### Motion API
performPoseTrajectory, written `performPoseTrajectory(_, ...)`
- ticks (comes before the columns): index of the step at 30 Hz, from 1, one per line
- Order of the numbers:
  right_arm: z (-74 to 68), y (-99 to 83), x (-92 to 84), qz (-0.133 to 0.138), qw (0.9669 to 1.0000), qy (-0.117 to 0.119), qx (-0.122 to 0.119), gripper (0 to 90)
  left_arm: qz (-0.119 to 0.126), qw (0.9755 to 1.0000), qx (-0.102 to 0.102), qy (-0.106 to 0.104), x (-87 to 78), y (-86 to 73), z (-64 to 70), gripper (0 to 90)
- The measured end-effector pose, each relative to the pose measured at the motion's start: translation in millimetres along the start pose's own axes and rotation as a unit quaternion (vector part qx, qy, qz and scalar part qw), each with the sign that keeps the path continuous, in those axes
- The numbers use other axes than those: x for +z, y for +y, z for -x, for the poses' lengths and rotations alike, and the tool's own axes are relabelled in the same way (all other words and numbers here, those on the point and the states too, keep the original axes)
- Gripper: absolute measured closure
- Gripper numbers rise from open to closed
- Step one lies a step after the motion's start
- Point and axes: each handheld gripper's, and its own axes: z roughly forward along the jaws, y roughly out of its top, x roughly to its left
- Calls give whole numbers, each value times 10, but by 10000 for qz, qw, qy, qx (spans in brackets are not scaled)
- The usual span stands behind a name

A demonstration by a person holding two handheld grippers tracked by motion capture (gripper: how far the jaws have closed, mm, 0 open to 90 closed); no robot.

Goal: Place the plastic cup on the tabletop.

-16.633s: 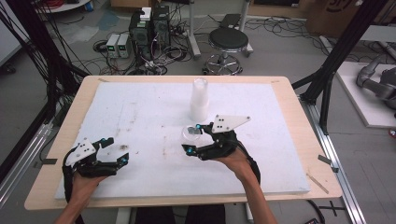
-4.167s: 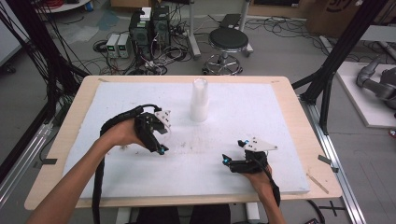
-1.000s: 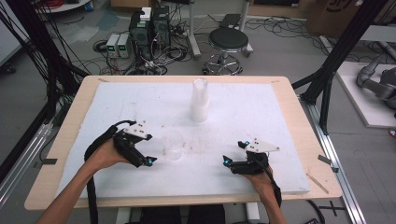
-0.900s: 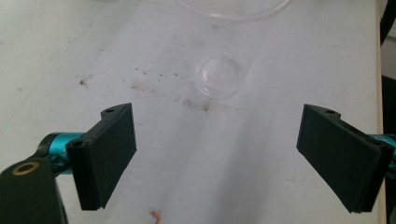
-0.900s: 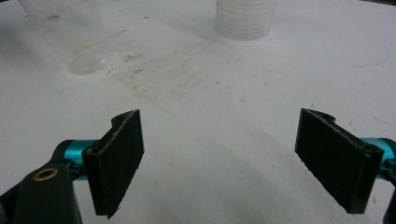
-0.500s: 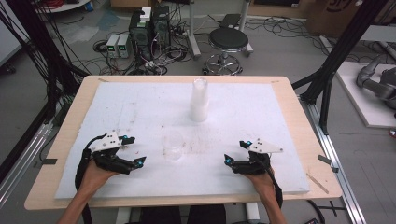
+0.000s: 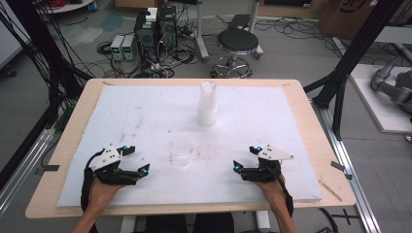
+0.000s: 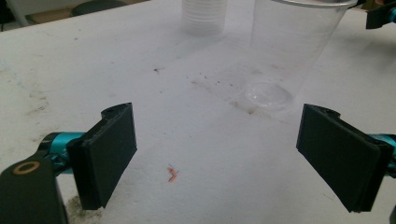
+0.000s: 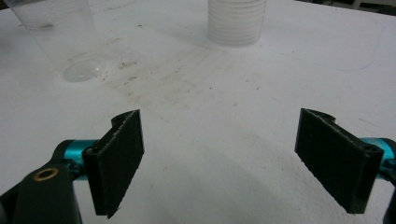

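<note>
A workshop floor with cables, computer boxes and a stool (image 7: 237, 41) lies behind our bench (image 7: 311, 121), whose white foam sheet (image 7: 136, 111) is scuffed and speckled. High view: a single clear cup (image 7: 179, 152) stands upright, mouth up, near the middle of the sheet, between our two tools and apart from both; a tall stack of cups (image 7: 207, 104) stands upright beyond it, toward the far edge. The left tool (image 7: 137, 162) rests on the sheet at the near left, the right tool (image 7: 244, 159) at the near right, both released and grasping nothing. Left gripper view: jaws wide apart, bare sheet between them; the cup rises ahead and to the right, base down, long axis vertical, rim at the top of frame, with the stack farther off. Right gripper view: jaws likewise spread and empty; the cup stands at upper left, the stack at top centre. Judgement: one cup appears separated and set down, and we sit at a pause between cycles. The next move likely calls for one tool to reach the stack, close lightly on the top rim, and lift straight up along the axis while the thin wall is kept from crushing.
</note>
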Motion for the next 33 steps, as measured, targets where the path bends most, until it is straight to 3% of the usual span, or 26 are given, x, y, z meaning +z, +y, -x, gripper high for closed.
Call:
performPoseTrajectory(8, -8, 0, 5, -15, 10000, -25, -20, 152, 60, 9998, 110, 124, -7, -10, 30, 123)
performPoseTrajectory(16, -13, -3, -3, 9, 10000, -63, -13, 152, 41, 9998, 87, 151, -4, -9, 32, 123)
performPoseTrajectory(33, -8, -2, 3, -21, 10000, -21, -9, 153, 70, 9999, 74, 102, -24, -14, 25, 123)
